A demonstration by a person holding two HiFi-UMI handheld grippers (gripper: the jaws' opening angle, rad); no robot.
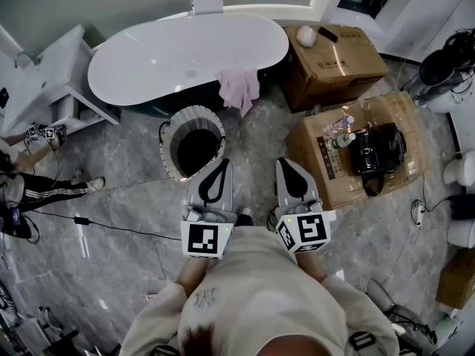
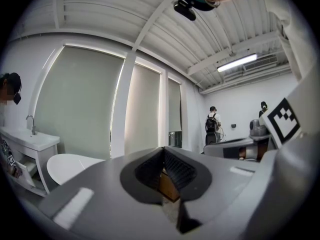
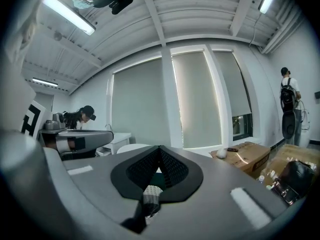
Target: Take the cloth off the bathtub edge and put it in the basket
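Observation:
A pink cloth [image 1: 239, 89] hangs over the near edge of the white bathtub [image 1: 185, 54]. Just in front of it on the floor stands a round ribbed basket [image 1: 191, 141] with a dark inside. My left gripper [image 1: 222, 162] and right gripper [image 1: 286, 162] are held side by side close to my body, pointing toward the tub, well short of the cloth. Both are shut with nothing in them. In the left gripper view the jaws [image 2: 162, 149] meet, and the tub [image 2: 65, 166] shows low at the left. The right gripper [image 3: 159, 148] is shut too; the basket [image 3: 149, 191] shows through its gap.
Two cardboard boxes stand at the right: one [image 1: 332, 59] beside the tub, one [image 1: 386, 175] carrying a black bag [image 1: 377, 148] and bottles. A white sink unit [image 1: 41, 80] is at the left, with a person's legs [image 1: 52, 190] and a cable [image 1: 111, 225] on the floor.

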